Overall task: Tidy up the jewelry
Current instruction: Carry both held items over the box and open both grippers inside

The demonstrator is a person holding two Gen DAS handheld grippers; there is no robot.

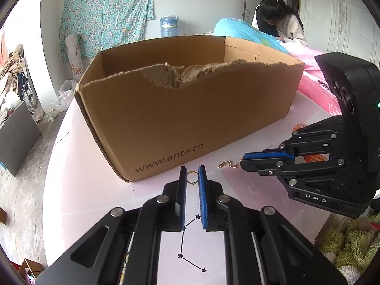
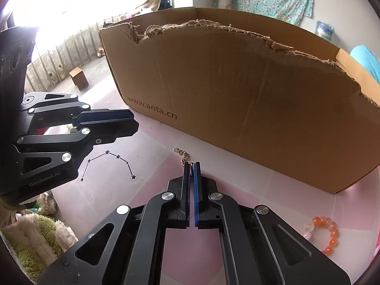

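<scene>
a: where's the gold ring (image 1: 192,177)?
b: between the fingertips of the left hand-held gripper (image 1: 192,174), jaws narrow around it, just in front of the cardboard box (image 1: 166,114).
a: and the gold chain (image 2: 182,154)?
b: its end is pinched in the right hand-held gripper (image 2: 191,166), the rest trailing on the pink worktop (image 2: 273,190). pickup step, i'd judge; next, lift both over the torn box rim. the orange bead bracelet (image 2: 325,234) waits.
</scene>
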